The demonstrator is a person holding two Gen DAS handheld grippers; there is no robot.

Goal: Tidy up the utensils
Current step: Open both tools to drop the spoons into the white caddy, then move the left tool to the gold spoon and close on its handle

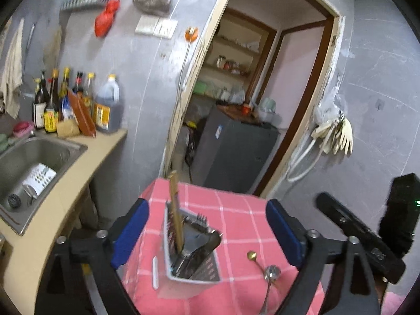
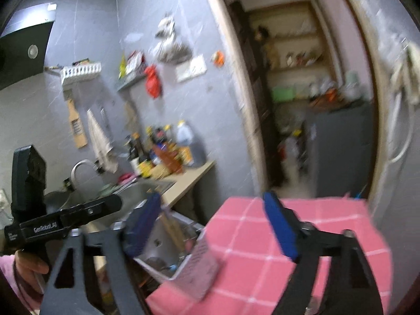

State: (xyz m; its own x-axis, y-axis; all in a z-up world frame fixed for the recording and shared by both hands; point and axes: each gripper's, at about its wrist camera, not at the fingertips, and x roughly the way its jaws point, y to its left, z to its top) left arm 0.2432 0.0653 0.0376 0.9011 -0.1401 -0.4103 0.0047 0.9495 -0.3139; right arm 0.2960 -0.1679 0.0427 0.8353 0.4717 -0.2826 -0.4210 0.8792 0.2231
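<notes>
A white perforated utensil holder (image 1: 189,260) stands on a pink checked tablecloth (image 1: 236,215). Wooden chopsticks (image 1: 175,210), a fork and a black spatula stick out of it. A metal spoon (image 1: 270,275) and a thin brass-tipped utensil (image 1: 253,257) lie on the cloth to its right. My left gripper (image 1: 207,231) is open and empty, its blue pads on either side of the holder. My right gripper (image 2: 215,225) is open and empty above the cloth, with the holder (image 2: 183,262) below its left pad; this view is blurred.
A steel sink (image 1: 34,162) in a beige counter lies left of the table, with sauce bottles (image 1: 68,102) behind it. A doorway with a dark fridge (image 1: 236,152) is behind the table. The other gripper's black body (image 1: 362,236) is at right.
</notes>
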